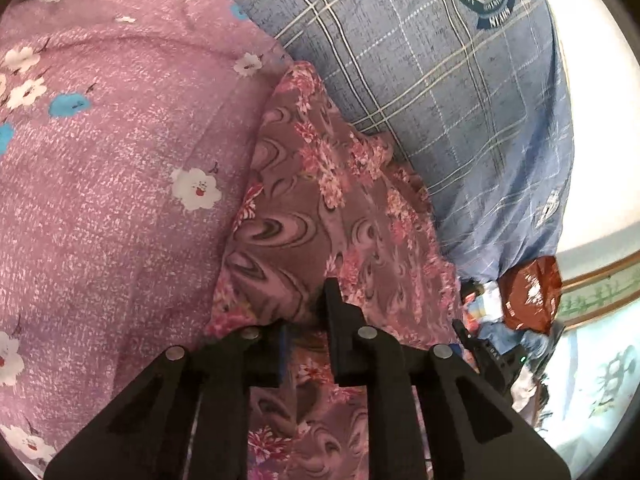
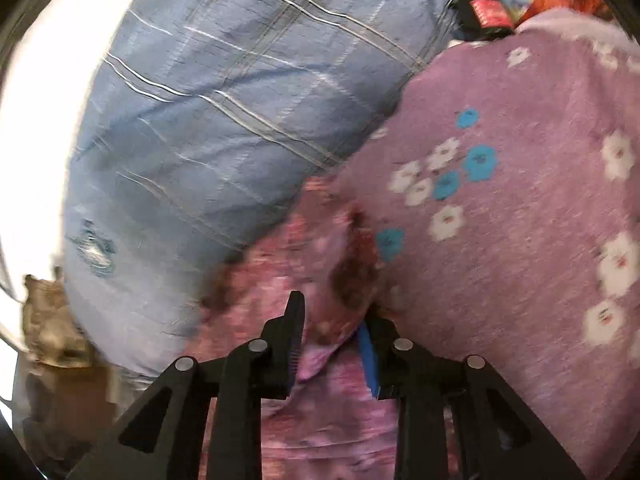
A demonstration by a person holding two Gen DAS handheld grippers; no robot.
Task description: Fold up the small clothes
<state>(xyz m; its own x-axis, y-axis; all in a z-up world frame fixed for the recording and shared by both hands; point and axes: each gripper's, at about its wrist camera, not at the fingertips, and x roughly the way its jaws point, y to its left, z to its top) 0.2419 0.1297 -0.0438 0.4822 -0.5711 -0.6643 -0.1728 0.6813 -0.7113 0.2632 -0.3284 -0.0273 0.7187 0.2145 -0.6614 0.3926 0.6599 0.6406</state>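
Covering most of the bed is a big purple sheet (image 1: 104, 184) with white and blue flowers on it. Next to the sheet lies a fat blue checked pillow (image 1: 440, 92), pressed up against its edge. A small piece of clothing, the pink flowery cloth (image 1: 320, 208), lies in the dip where the sheet meets the pillow, touching both. Past the far end of the pillow sits a shiny red-brown packet (image 1: 530, 294) among some small clutter that is too blurry to name.

The left gripper (image 1: 308, 320) is over the near end of the cloth, and its jaws are close together with a fold of the cloth pinched between them. The right gripper (image 2: 332, 320) is also at the cloth, by the sheet's edge. Its jaws are narrow with cloth bunched between them, but that view is blurry, so I cannot tell if they squeeze it.
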